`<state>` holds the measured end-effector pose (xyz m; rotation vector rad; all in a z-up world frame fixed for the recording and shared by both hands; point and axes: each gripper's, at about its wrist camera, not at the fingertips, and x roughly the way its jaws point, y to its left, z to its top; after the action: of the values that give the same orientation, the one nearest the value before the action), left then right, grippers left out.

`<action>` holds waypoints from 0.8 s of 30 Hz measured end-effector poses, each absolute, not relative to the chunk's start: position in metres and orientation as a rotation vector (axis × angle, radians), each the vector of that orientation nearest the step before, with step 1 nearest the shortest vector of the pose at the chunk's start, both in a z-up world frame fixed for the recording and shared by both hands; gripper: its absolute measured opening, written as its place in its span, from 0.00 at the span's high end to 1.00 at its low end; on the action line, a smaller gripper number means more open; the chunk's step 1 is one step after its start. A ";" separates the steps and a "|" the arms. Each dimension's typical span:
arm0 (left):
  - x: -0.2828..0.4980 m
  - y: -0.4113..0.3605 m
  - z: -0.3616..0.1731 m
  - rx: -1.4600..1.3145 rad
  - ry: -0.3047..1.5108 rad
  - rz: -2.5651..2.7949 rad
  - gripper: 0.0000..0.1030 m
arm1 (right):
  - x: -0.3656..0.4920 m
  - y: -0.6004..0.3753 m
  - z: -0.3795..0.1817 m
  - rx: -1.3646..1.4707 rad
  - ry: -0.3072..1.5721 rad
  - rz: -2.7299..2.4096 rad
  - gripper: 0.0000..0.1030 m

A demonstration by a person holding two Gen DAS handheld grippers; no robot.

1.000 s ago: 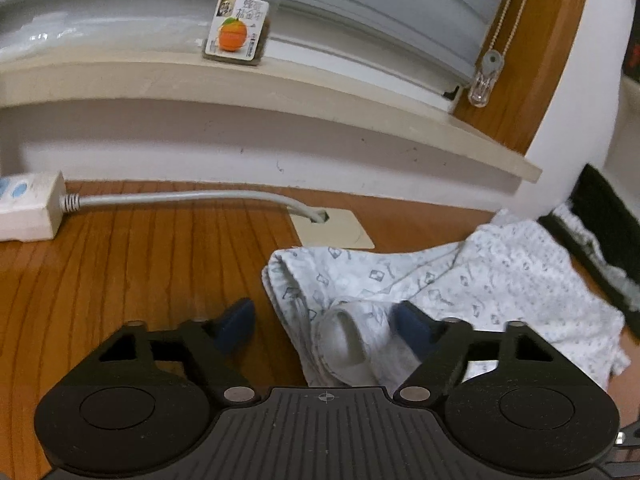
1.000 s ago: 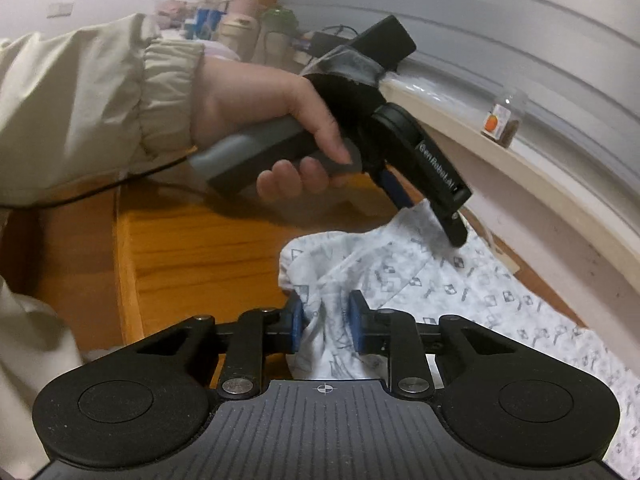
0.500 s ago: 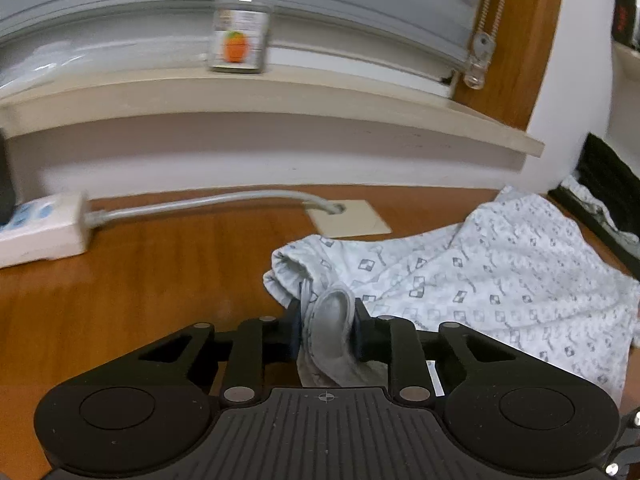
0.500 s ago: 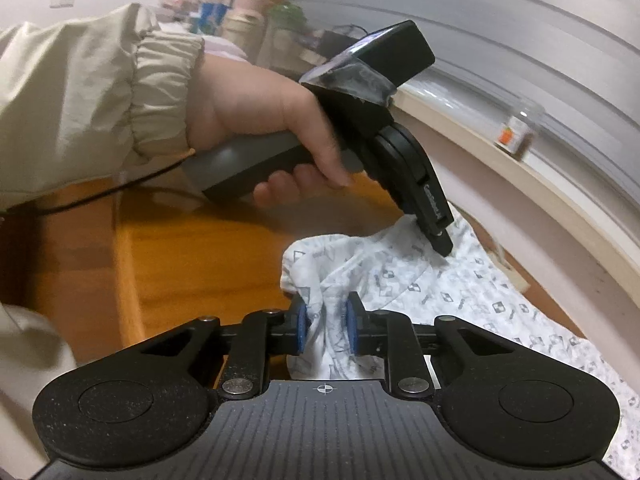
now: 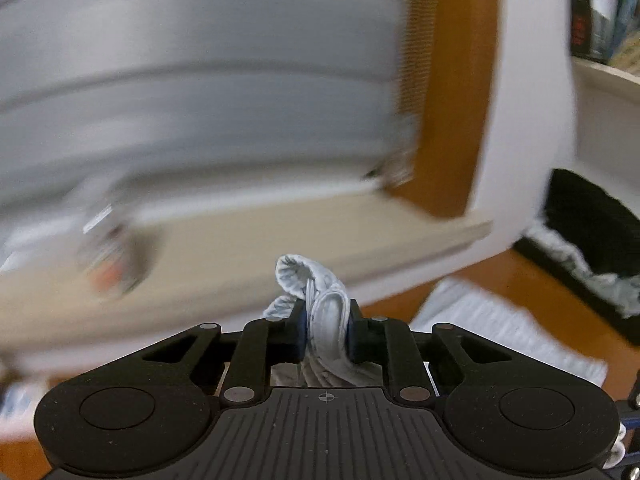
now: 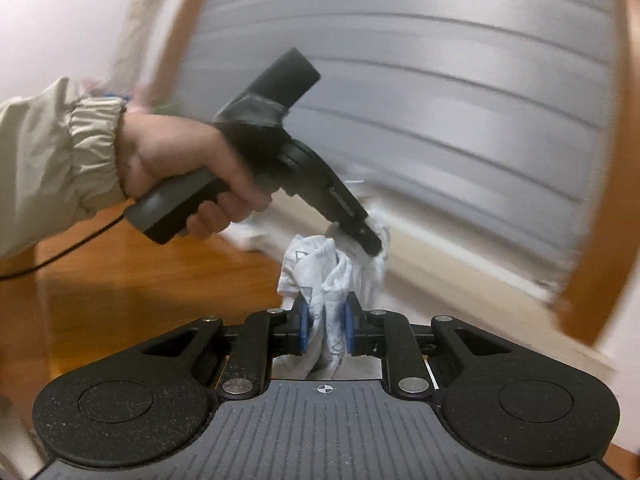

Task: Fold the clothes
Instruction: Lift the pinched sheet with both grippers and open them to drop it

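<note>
Two grippers are closed on one patterned white garment (image 6: 326, 276): the left gripper (image 5: 327, 330) and the right gripper (image 6: 325, 330) each pinch a bunched edge, raised above the wooden table (image 6: 120, 280); the background is motion-blurred.

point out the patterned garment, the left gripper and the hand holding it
patterned garment (image 6: 320, 276), right wrist view, bunched fabric above the pads.
left gripper (image 6: 370, 240), right wrist view, fingertips clamped on cloth.
hand (image 6: 180, 160), right wrist view, back of hand.

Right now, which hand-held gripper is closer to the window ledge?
Left. The left hand-held gripper holds the cloth right in front of the window ledge; the right hand-held gripper clamps the same cloth farther back from it.
</note>
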<state>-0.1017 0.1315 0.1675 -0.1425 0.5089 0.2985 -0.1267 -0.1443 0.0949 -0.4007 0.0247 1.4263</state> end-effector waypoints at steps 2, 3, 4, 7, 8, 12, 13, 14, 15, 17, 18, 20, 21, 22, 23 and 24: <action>-0.057 0.104 0.181 -0.118 0.501 0.252 0.81 | -0.095 -0.172 0.097 -0.357 0.044 1.344 0.82; -0.029 0.085 0.185 -0.103 0.506 0.225 0.80 | -0.079 -0.185 0.098 -0.336 0.053 1.303 0.82; -0.005 0.069 0.187 -0.093 0.514 0.202 0.78 | -0.064 -0.199 0.099 -0.314 0.062 1.262 0.82; 0.057 0.025 0.184 -0.022 0.566 0.157 0.56 | -0.016 -0.235 0.093 -0.257 0.108 1.134 0.82; 0.066 0.016 0.182 0.005 0.559 0.163 0.52 | 0.001 -0.244 0.083 -0.238 0.151 1.097 0.81; 0.078 0.018 0.166 -0.021 0.577 0.153 0.37 | 0.044 -0.260 0.046 -0.211 0.320 1.030 0.67; 0.073 0.025 0.159 -0.026 0.583 0.160 0.35 | 0.043 -0.255 0.044 -0.214 0.328 1.045 0.65; 0.069 0.031 0.152 -0.031 0.589 0.167 0.35 | 0.042 -0.251 0.042 -0.216 0.337 1.059 0.61; 0.063 0.040 0.143 -0.038 0.598 0.166 0.35 | 0.040 -0.247 0.041 -0.219 0.345 1.073 0.60; 0.051 0.057 0.128 -0.056 0.611 0.175 0.34 | 0.038 -0.238 0.037 -0.225 0.362 1.101 0.55; 0.043 0.067 0.120 -0.067 0.616 0.179 0.32 | 0.037 -0.234 0.036 -0.228 0.370 1.115 0.55; 0.028 0.083 0.105 -0.099 0.615 0.189 0.30 | 0.034 -0.225 0.033 -0.234 0.387 1.143 0.55; 0.019 0.094 0.098 -0.120 0.616 0.198 0.29 | 0.033 -0.221 0.031 -0.237 0.396 1.157 0.55; 0.012 0.102 0.090 -0.137 0.618 0.202 0.29 | 0.032 -0.216 0.029 -0.239 0.404 1.171 0.55; 0.006 0.109 0.084 -0.149 0.620 0.204 0.29 | 0.031 -0.212 0.028 -0.242 0.413 1.185 0.55; 0.000 0.116 0.077 -0.160 0.622 0.205 0.29 | 0.029 -0.208 0.026 -0.245 0.421 1.199 0.55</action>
<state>-0.0003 0.1161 0.0771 -0.1597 0.6218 0.2053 0.0293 -0.2075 0.0259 -0.2452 0.4212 1.1987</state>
